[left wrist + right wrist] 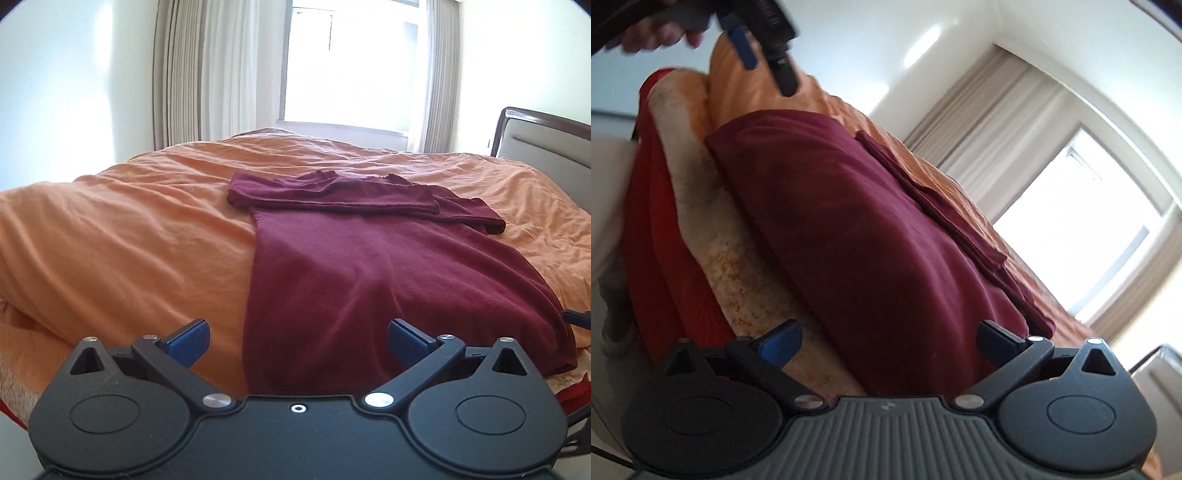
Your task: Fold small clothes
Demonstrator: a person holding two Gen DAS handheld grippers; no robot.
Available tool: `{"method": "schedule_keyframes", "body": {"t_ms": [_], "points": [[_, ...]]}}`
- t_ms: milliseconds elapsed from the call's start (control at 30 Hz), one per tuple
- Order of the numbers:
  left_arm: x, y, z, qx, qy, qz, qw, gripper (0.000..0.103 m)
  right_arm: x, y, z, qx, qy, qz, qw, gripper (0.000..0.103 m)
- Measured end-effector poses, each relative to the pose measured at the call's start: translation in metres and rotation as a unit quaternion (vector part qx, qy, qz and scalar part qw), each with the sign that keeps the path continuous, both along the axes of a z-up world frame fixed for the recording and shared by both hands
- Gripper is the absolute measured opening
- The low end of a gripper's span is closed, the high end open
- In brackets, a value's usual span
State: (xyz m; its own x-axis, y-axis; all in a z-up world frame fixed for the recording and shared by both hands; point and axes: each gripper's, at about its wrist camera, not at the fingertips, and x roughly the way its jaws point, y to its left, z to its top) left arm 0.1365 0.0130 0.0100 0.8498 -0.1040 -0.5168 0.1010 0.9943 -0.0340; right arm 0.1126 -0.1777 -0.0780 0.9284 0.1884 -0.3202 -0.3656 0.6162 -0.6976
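A dark maroon long-sleeved top (369, 273) lies flat on the orange bedspread (129, 240), its sleeves folded across the upper part and its hem hanging over the near edge of the bed. My left gripper (297, 343) is open and empty, just short of the hem's left part. My right gripper (888, 341) is open and empty, tilted, close to the right part of the top (868, 240). The left gripper (764, 44) also shows at the top left of the right wrist view, held by a hand.
The bed's side shows a cream layer (738, 266) and a red sheet (661, 229) below the bedspread. A headboard (546, 140) stands at the right. A window (351, 62) and curtains (199, 70) are behind the bed.
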Motion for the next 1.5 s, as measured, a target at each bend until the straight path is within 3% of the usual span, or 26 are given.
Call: {"method": "schedule_keyframes", "body": {"t_ms": [133,233,467,600,700,767,833,900,967,1067,1267,1400,1500], "points": [[0.002,-0.004,0.001,-0.005,0.0,-0.015,0.9999,0.102,0.011,0.021,-0.026,-0.045,-0.021,-0.009,0.999,0.103],[0.0,-0.003,0.003,-0.005,-0.008,-0.015,0.9998,0.102,0.014,0.028,-0.045,-0.067,-0.066,-0.025,0.995,0.103],[-0.002,0.009,0.001,0.0,-0.02,-0.005,0.9998,0.102,0.008,0.027,-0.05,-0.063,-0.174,-0.052,0.981,0.103],[0.001,0.013,-0.006,-0.005,-0.01,-0.003,0.9999,0.102,0.0,0.019,-0.037,-0.032,-0.184,-0.026,0.982,0.097],[0.0,0.015,-0.01,-0.009,-0.008,-0.008,0.9999,0.102,-0.009,0.011,-0.028,-0.006,-0.163,0.014,0.987,0.085],[-0.004,0.014,-0.011,-0.003,-0.014,-0.012,0.9998,0.102,-0.012,0.009,-0.026,-0.006,-0.155,0.022,0.988,0.069],[-0.011,0.014,-0.011,0.006,-0.026,-0.015,0.9995,0.102,-0.009,0.007,-0.025,-0.003,-0.145,0.025,0.989,0.043],[-0.018,0.013,-0.012,0.017,-0.037,-0.021,0.999,0.102,-0.003,0.004,-0.018,0.014,-0.126,0.027,0.992,0.034],[-0.024,0.011,-0.013,0.032,-0.047,-0.029,0.998,0.102,0.002,0.003,-0.004,0.049,-0.1,0.032,0.993,0.031],[-0.033,0.003,-0.014,0.061,-0.057,-0.049,0.9953,0.102,0.021,0.005,0.024,0.092,-0.022,0.039,0.995,0.03],[-0.041,-0.015,-0.018,0.067,-0.051,-0.095,0.9919,0.102,0.029,-0.013,0.069,0.167,0.036,0.039,0.985,0.025],[-0.042,-0.035,-0.029,0.089,-0.059,-0.104,0.9889,0.102,0.041,-0.024,0.094,0.22,0.085,0.035,0.971,0.021],[-0.04,-0.056,-0.039,0.104,-0.068,-0.091,0.9881,0.102,0.054,-0.037,0.109,0.281,0.127,0.026,0.951,0.018]]}}
